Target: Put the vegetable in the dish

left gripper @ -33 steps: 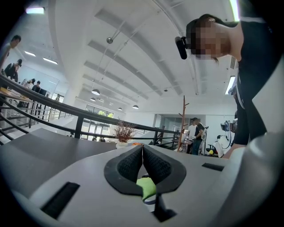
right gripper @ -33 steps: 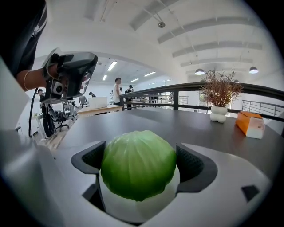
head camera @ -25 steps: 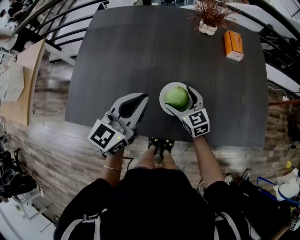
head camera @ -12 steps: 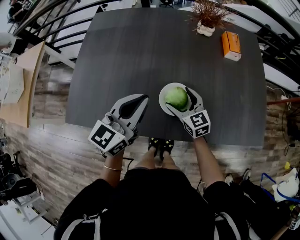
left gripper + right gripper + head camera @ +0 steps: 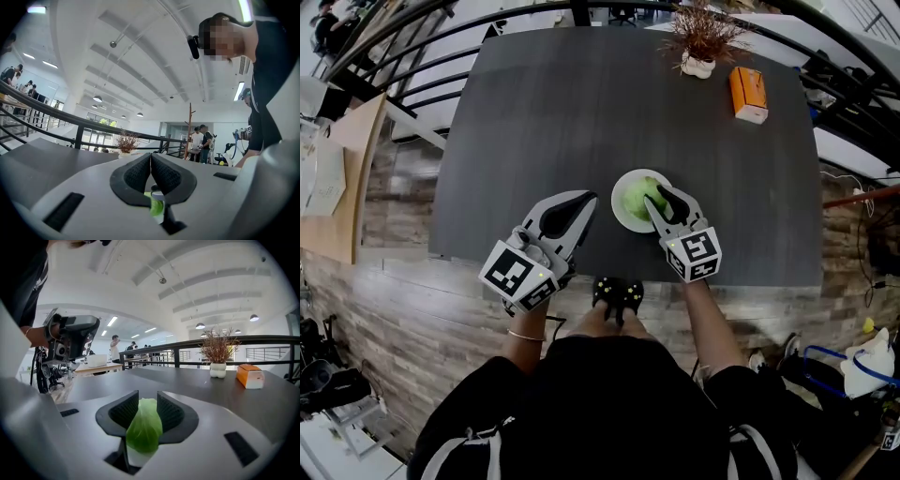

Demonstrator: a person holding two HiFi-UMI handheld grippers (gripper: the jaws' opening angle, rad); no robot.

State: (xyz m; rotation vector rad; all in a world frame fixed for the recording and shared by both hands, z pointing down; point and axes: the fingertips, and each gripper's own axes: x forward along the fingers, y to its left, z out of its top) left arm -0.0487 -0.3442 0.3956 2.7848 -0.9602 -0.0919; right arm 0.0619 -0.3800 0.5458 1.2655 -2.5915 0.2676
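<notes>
Backing my right hand-held gripper off the dish needs a straight rise, I judge, sparing the cabbage lying there. Its jaws have just been closing, nearly together, gripping nothing. My left hand-held gripper is closed, empty.

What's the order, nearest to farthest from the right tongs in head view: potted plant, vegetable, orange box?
1. vegetable, in the dish under the right tongs; these have just been closing, with the vegetable showing in their gap, seemingly not gripped.
2. orange box, far right.
3. potted plant, far table edge.
</notes>
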